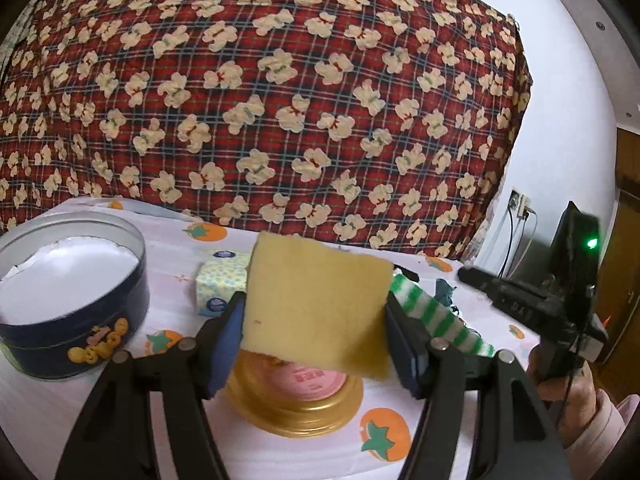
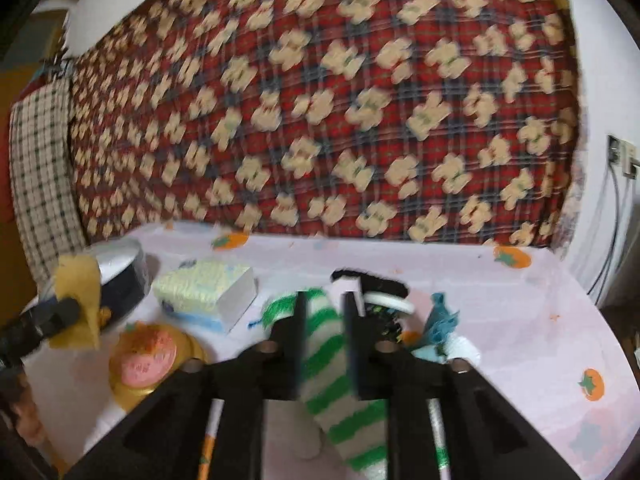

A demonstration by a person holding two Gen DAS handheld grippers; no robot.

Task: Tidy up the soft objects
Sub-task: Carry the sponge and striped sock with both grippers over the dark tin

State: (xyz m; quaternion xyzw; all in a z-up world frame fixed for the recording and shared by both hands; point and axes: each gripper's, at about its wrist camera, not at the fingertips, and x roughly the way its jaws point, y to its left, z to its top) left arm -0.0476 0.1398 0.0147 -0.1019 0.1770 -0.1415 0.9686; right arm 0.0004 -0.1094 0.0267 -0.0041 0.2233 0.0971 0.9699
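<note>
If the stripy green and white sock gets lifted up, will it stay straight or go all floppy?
Probably floppy: the green-and-white striped sock already bends and bunches between the right gripper fingers. It looks fuzzy and thin, so likely light and unlikely to slip. It should dangle from wherever it is pinched rather than hold its shape.

Two fisheye views, each looking forward along a gripper's fingers, low and close over a table [image 1: 48, 412] toward a patterned blanket [image 1: 280, 92] behind. The left view sits left, the right view right. Both share the tin [image 1: 76, 300], tissue pack [image 2: 204, 292], gold lid [image 1: 296, 412] and striped sock [image 2: 336, 384].
</note>
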